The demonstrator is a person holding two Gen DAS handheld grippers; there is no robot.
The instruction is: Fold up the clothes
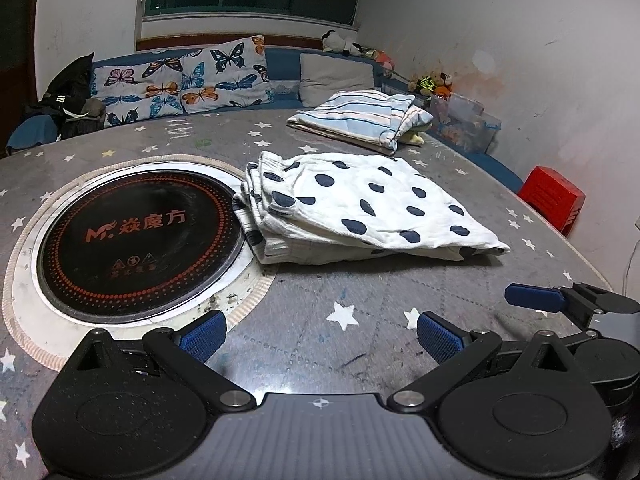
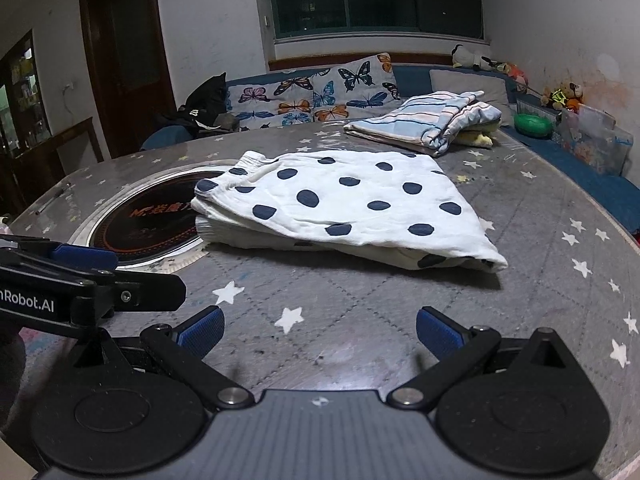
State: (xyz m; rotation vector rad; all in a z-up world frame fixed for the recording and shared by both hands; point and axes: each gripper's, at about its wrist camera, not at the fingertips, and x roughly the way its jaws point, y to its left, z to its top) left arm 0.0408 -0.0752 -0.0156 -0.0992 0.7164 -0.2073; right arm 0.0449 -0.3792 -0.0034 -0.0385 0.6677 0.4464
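Both claws hang low over the near edge of the round table (image 1: 304,344), side by side and empty. The left gripper (image 1: 320,334) has its blue pads spread wide with nothing between them; the right gripper (image 2: 320,330) is spread just the same.

The polka-dot garment (image 2: 352,208) lies ahead of them near the middle of the table, white with dark blue dots and already doubled into several layers. Its elastic waistband end overlaps the rim of the built-in induction cooker (image 1: 136,236) on the left, and it narrows to a point toward the right edge of the table. So its long axis runs left to right across the table, crosswise to both claws. Further back, near the far edge, a folded striped garment (image 2: 428,120) sits well apart from it.

To my eye the dotted piece looks close to done, perhaps needing one more fold or a carry to the striped one. For a clean fold, I would take the pointed right end with the right claw, pinching all layers at once, and steady the waistband end with the left. Lift low and carry the point over toward the waistband so the stack stays square. The layers look loose, so a shallow grab may catch only the top sheet.
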